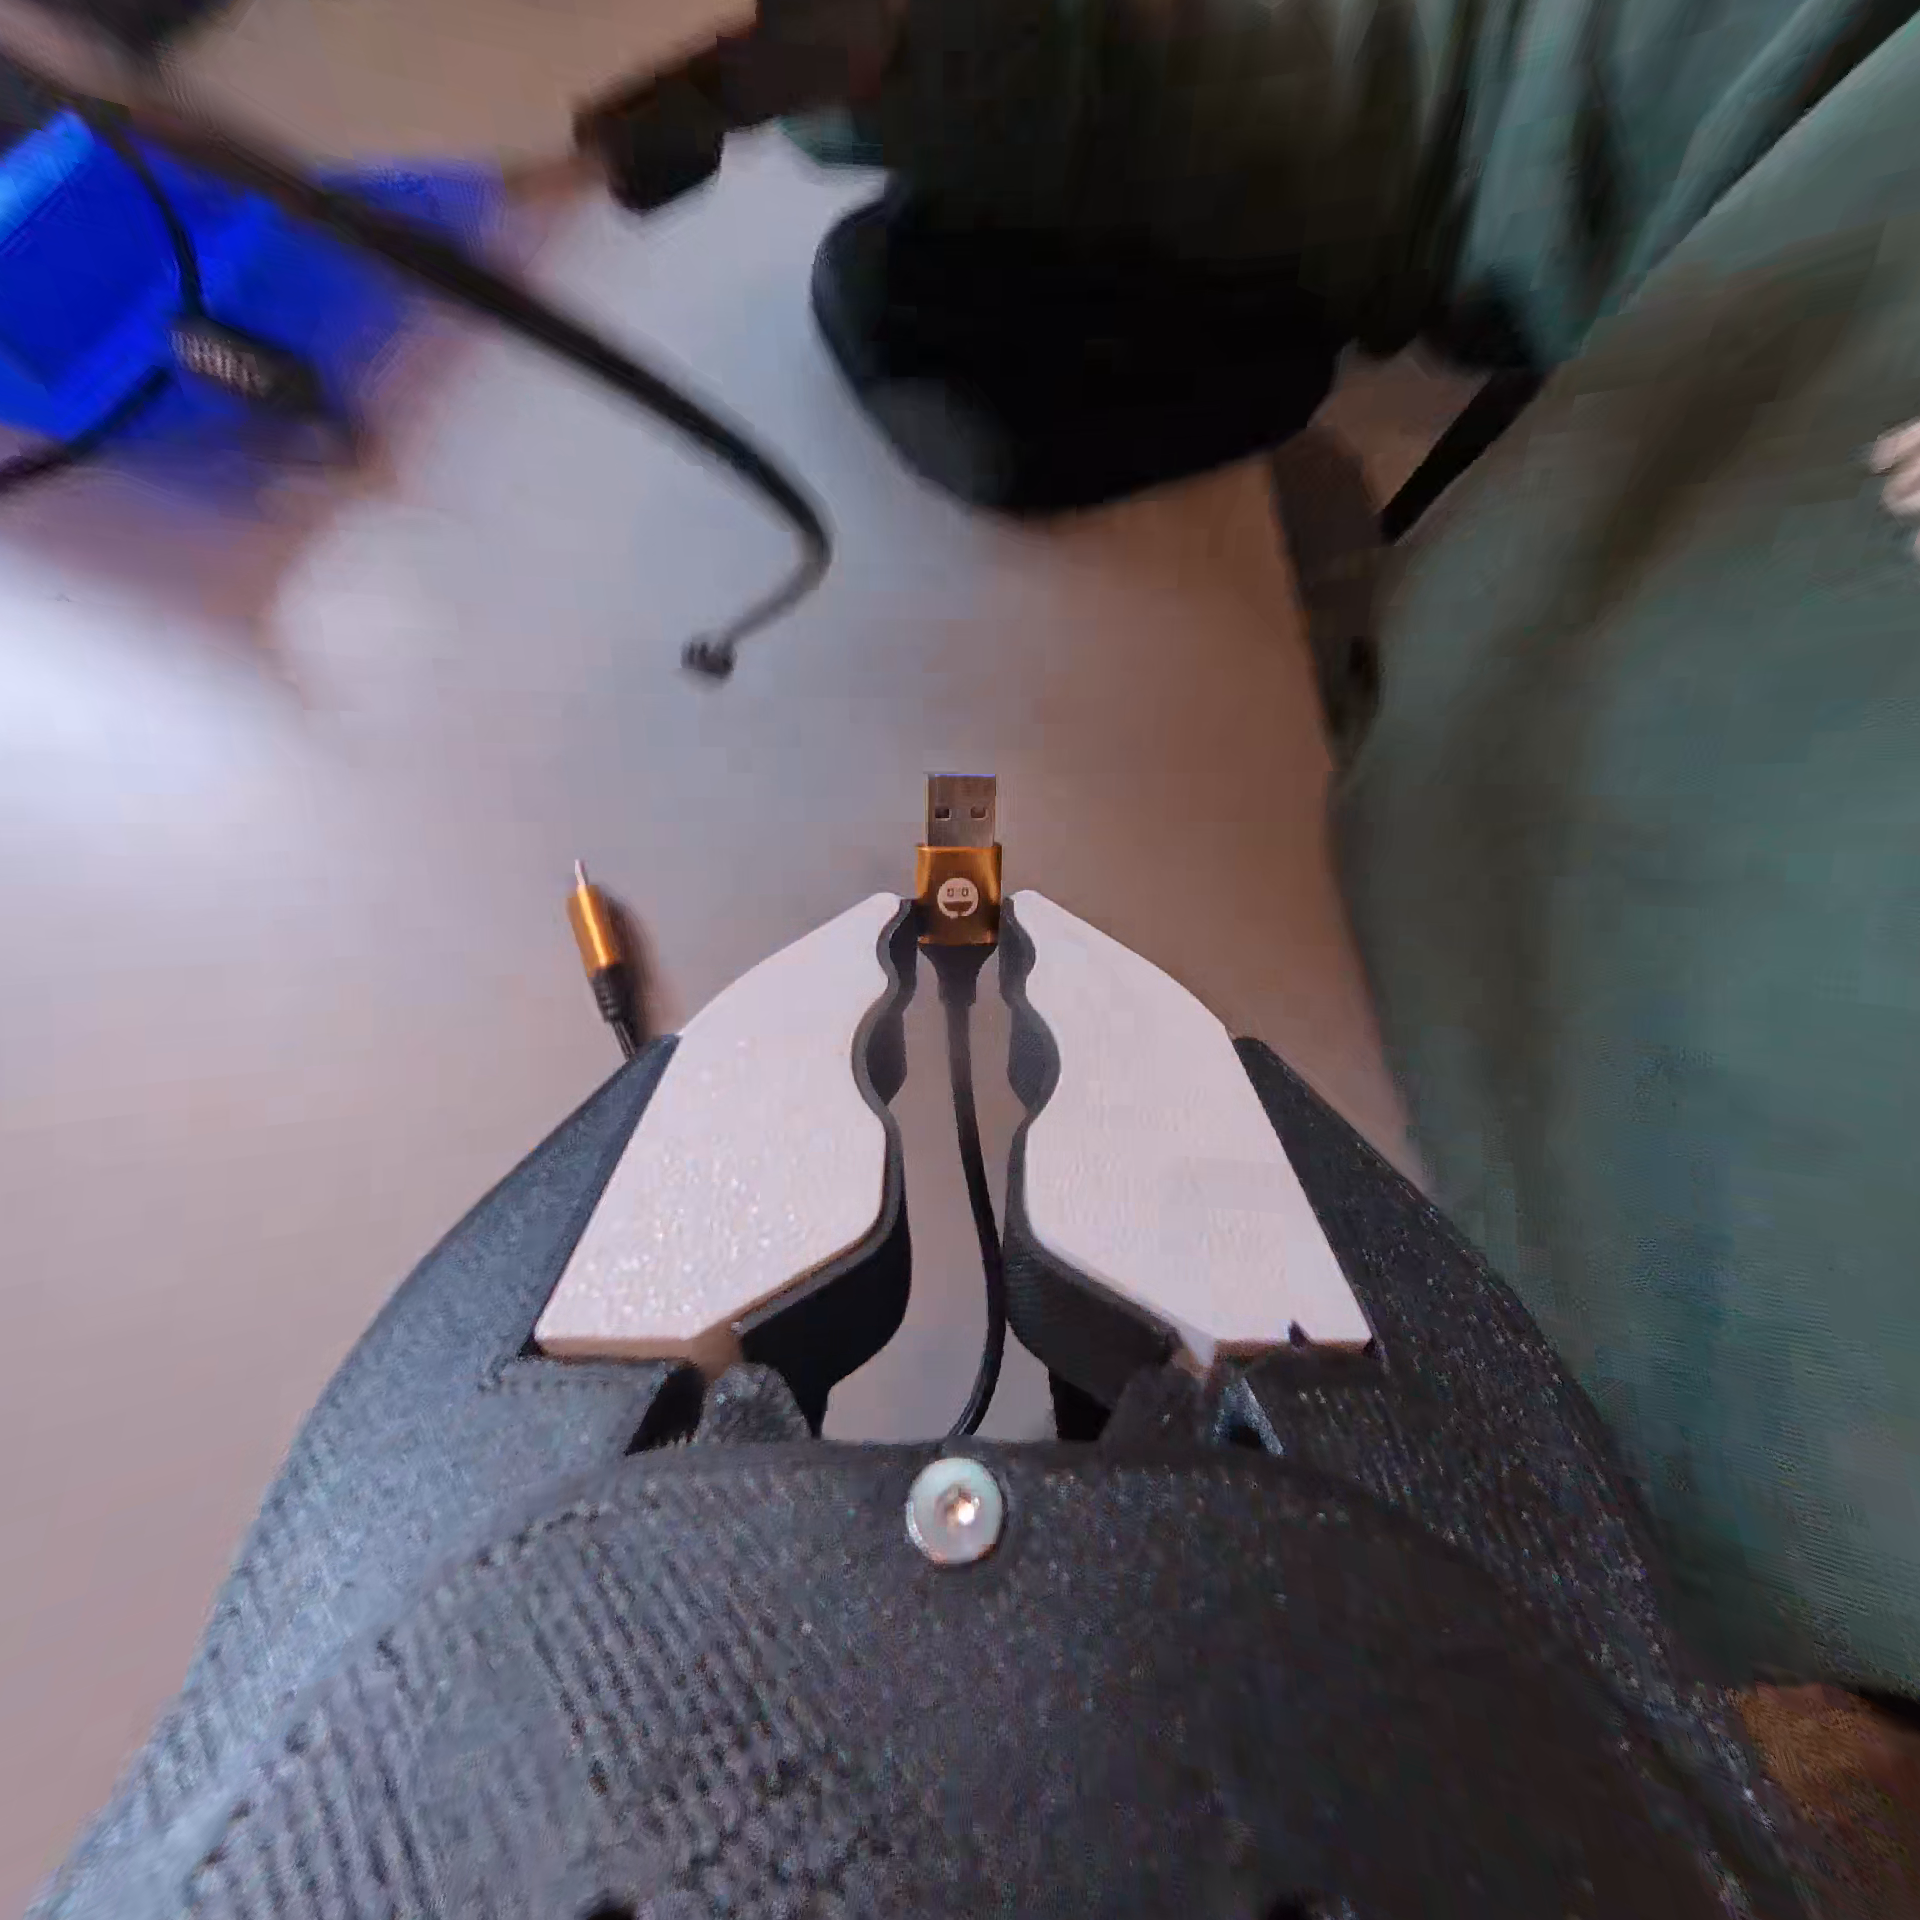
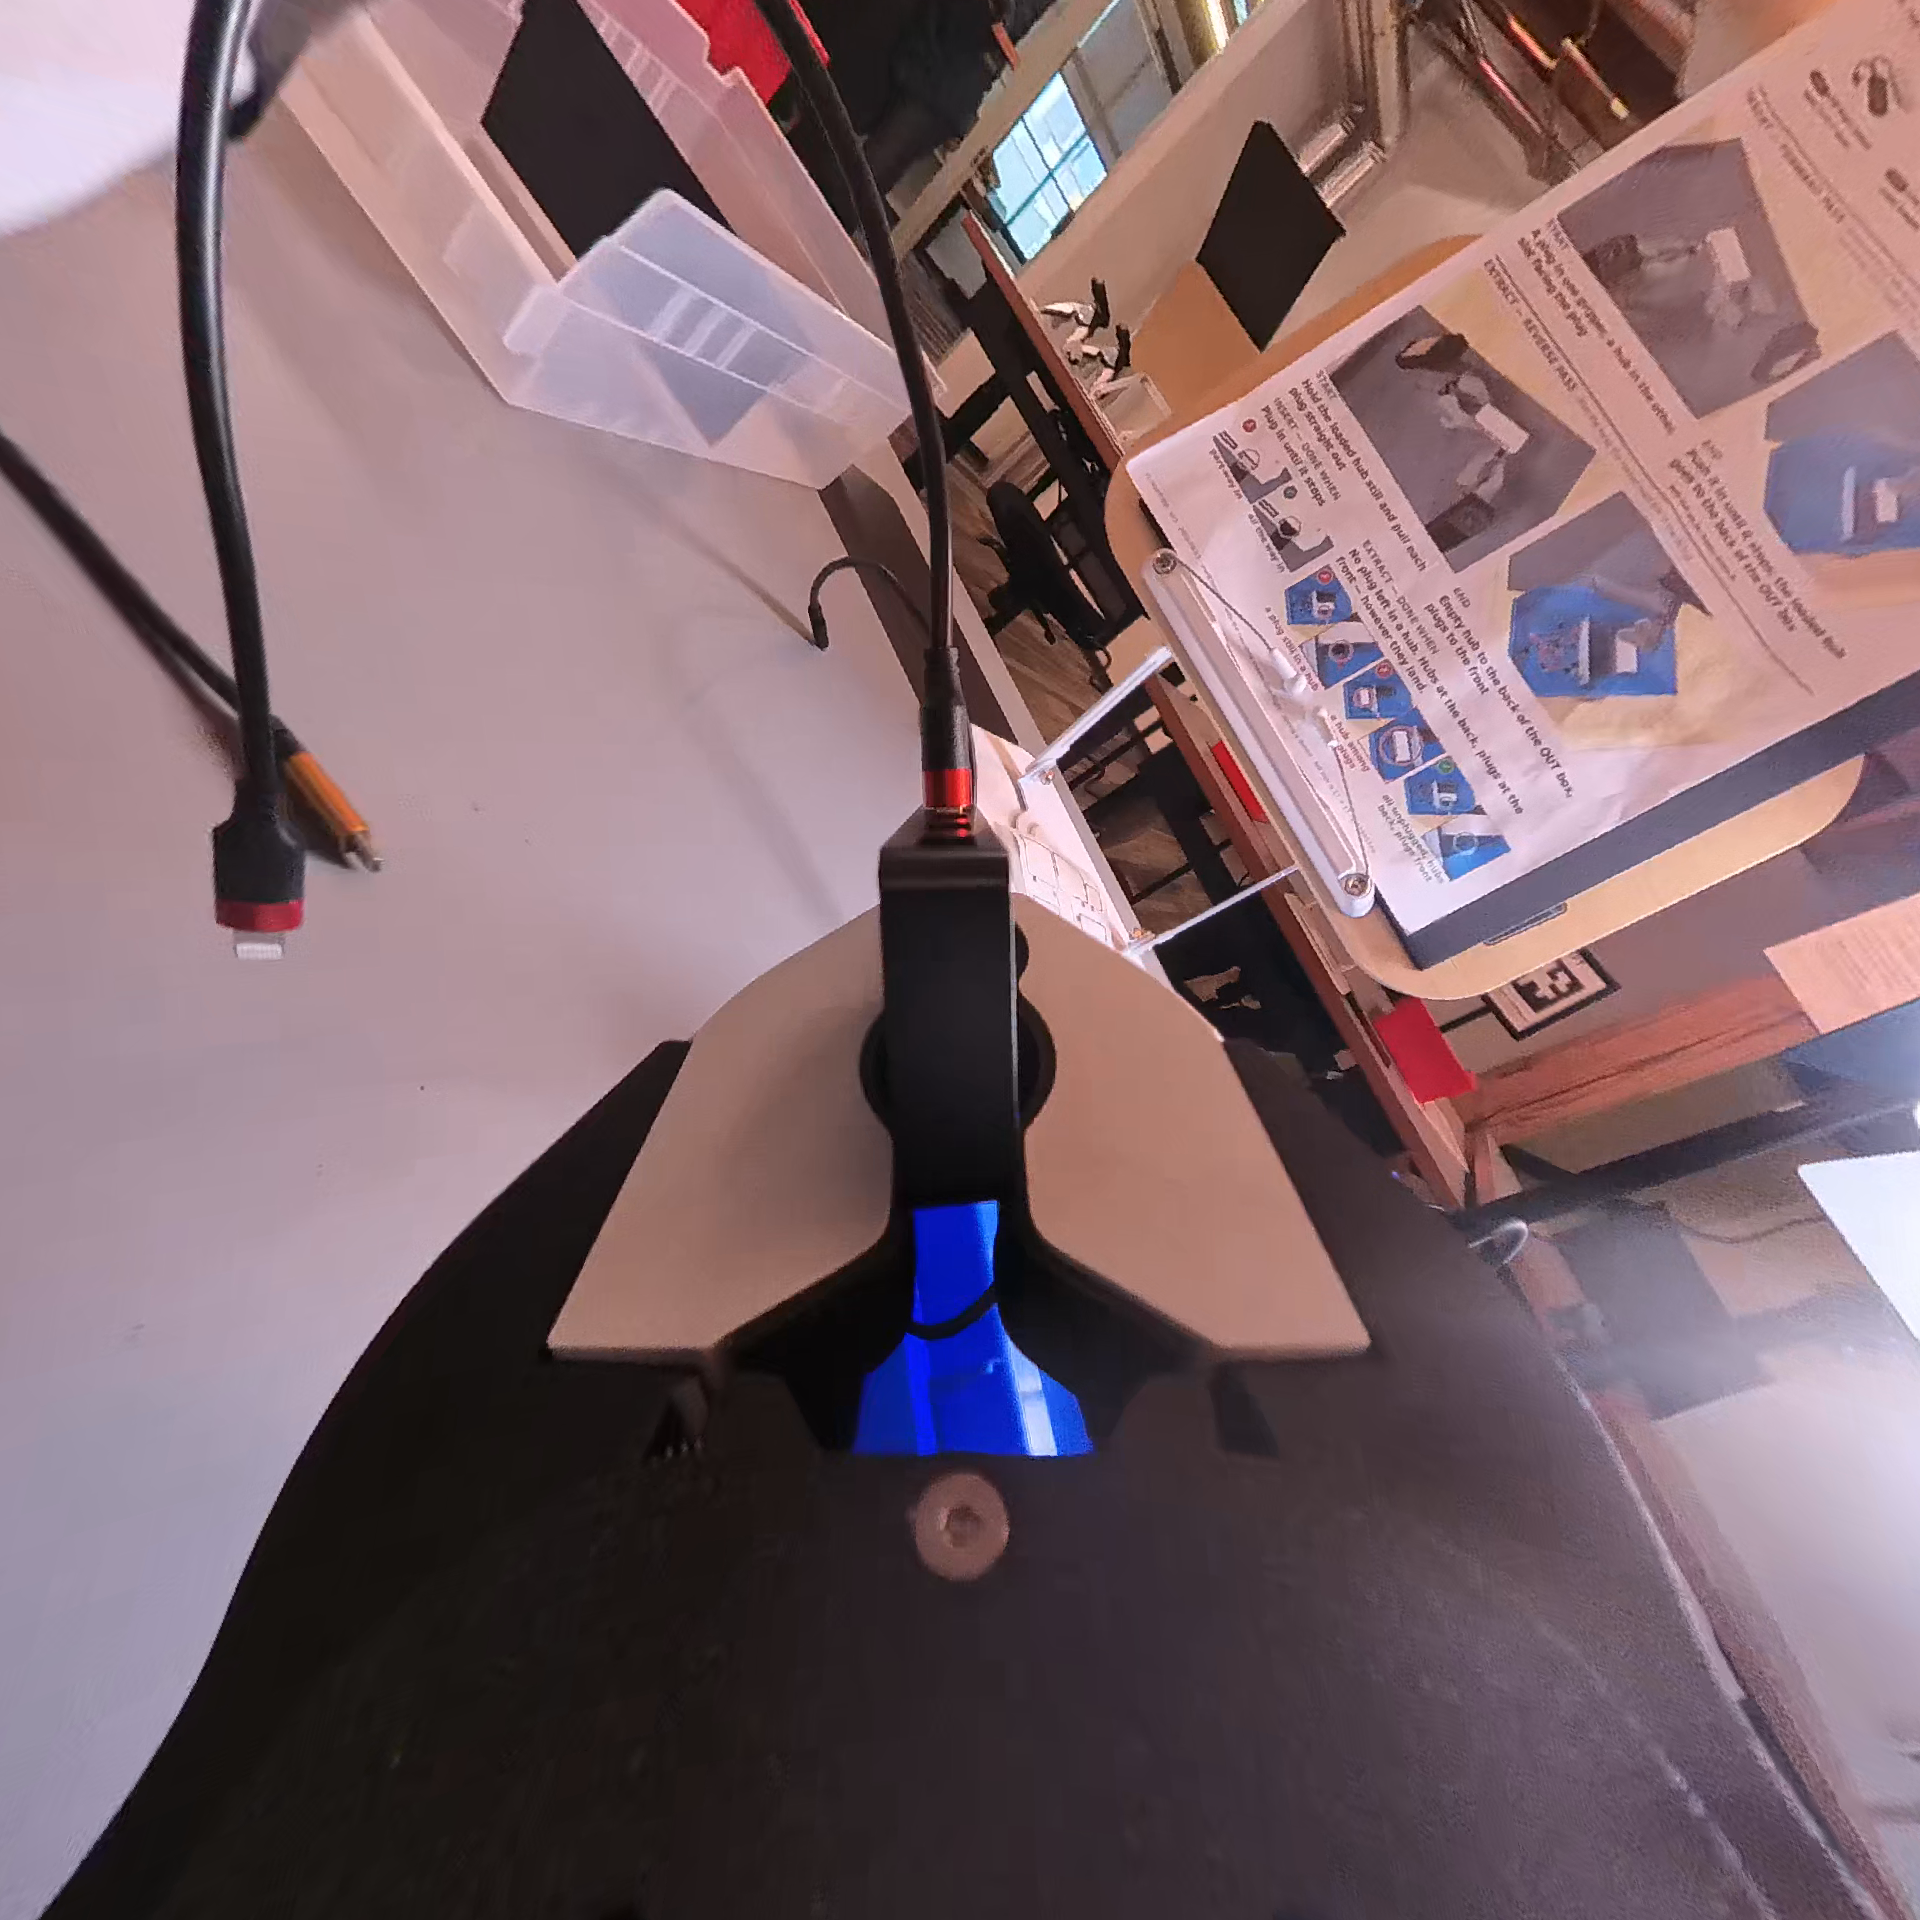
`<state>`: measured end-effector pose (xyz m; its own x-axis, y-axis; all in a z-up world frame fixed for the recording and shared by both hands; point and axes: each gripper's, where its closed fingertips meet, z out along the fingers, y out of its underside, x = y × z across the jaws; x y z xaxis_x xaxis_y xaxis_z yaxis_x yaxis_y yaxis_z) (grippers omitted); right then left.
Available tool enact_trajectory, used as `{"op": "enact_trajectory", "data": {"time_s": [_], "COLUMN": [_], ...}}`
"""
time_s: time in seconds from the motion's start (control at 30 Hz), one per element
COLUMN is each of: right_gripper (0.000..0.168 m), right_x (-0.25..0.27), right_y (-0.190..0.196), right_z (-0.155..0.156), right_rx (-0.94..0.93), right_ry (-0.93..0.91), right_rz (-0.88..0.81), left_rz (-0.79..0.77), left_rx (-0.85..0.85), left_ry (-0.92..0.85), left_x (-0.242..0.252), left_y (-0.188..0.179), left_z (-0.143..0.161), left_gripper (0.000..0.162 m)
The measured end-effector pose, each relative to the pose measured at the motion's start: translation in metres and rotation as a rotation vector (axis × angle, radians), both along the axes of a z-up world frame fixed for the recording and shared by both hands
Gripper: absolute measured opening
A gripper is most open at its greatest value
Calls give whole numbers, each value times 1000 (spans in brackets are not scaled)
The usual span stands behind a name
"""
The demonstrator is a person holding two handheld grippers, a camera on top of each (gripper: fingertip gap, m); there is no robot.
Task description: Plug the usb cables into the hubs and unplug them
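A: What has the left tool [image 1: 958, 914] got?

B: An orange USB plug [image 1: 960, 871]. The tips are closed on its orange shell, the metal end pokes out past them, and its black cable [image 1: 977, 1195] runs back between the fingers toward the camera.

A: Where is it over the surface [image 1: 208, 1039]?

B: Above the pale top, beside a person's green sleeve [image 1: 1662, 831]. The cable's other small orange end [image 1: 594, 930] lies just left of the tool. Further off, blurred, is a blue box [image 1: 94, 301] with a black cable [image 1: 582, 332] arching over it.

A: And the right tool [image 2: 948, 935]?

B: Clamped on a black hub [image 2: 948, 997] — the hub stands up between the fingers, narrow edge to the camera. A red-collared plug [image 2: 945, 795] sits in its top end, and that black cable [image 2: 914, 395] climbs out of view. Blue shows below, between the finger bases.

A: Anything else near it?

B: To the left a red-and-black connector [image 2: 260, 883] hangs off a thick cable, just beside an orange connector [image 2: 330, 805] on the surface. Behind are clear plastic bins [image 2: 675, 312], and to the right a printed sheet [image 2: 1558, 520] on a stand.
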<state>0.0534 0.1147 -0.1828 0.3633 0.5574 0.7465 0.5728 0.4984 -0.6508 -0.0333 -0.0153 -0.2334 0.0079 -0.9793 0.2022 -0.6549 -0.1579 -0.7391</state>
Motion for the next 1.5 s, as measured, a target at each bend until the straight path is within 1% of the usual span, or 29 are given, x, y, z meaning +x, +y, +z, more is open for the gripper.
{"op": "enact_trajectory", "data": {"time_s": [0.07,0.17,0.23,0.3,0.33,0.4,0.43,0.47,0.53,0.57,0.67,0.7,0.73,0.77,0.8,0.87,0.9,0.97,1.03,1.07,1.1,1.13,1.17,1.23,1.3,1.33,1.37,1.43,1.5], "right_gripper": [13,13,13,14,13,13,14,13,13,13,13,13,13,13,13,13,13,13,13,13,13,13,13,13,13,13,13,13,13], "right_x": [1,2,2,3,3,4,4,4,5,6,6,6,7,7,7,8,9,11,13,14,15,15,15,15,16,15,15,14,13], "right_y": [2,3,4,5,5,6,6,6,6,6,6,6,6,6,6,7,7,9,10,11,11,11,11,11,11,11,11,11,11], "right_z": [-1,-4,-5,-6,-5,-4,-4,-4,-3,-3,-1,-1,-1,0,0,2,3,5,7,8,8,8,8,9,9,9,9,8,6], "right_rx": [-2,-6,-5,-8,-10,-16,-20,-23,-21,-19,-17,-16,-15,-14,-13,-9,-6,-3,-2,-2,-2,-2,0,4,6,5,2,-4,-5], "right_ry": [-1,-12,-22,-21,-18,-12,-9,-7,-7,-6,-3,-3,-3,-2,-1,4,8,15,24,28,30,30,29,27,28,28,29,29,23], "right_rz": [-5,-12,-18,-20,-21,-22,-21,-21,-22,-24,-24,-24,-25,-25,-26,-30,-35,-46,-55,-58,-61,-62,-63,-67,-68,-67,-66,-63,-61], "left_rz": [17,70,68,108,164,328,405,445,462,466,462,451,434,431,439,487,528,620,680,693,705,693,635,490,336,287,260,271,357], "left_rx": [36,111,134,115,133,186,213,217,164,165,172,169,186,252,336,436,518,710,860,925,989,1030,1032,946,755,641,543,415,325], "left_ry": [78,155,154,104,86,112,150,188,276,305,396,373,407,429,461,425,396,321,242,212,189,169,155,165,145,113,66,-55,-78], "left_x": [-3,-9,-11,-16,-21,-42,-53,-62,-71,-73,-78,-74,-77,-79,-84,-85,-87,-92,-93,-93,-94,-91,-84,-68,-53,-48,-45,-44,-54], "left_y": [7,22,25,33,46,83,100,109,112,114,117,117,117,123,131,143,152,165,162,157,152,143,132,104,69,53,41,38,58], "left_z": [-23,-42,-42,-28,-22,-17,-19,-24,-41,-48,-68,-67,-69,-68,-65,-46,-27,22,66,83,97,104,101,76,44,36,34,47,49], "left_gripper": [15,15,17,21,21,20,22,24,32,33,27,16,9,5,4,4,4,4,4,4,4,4,4,6,14,16,18,22,21]}}
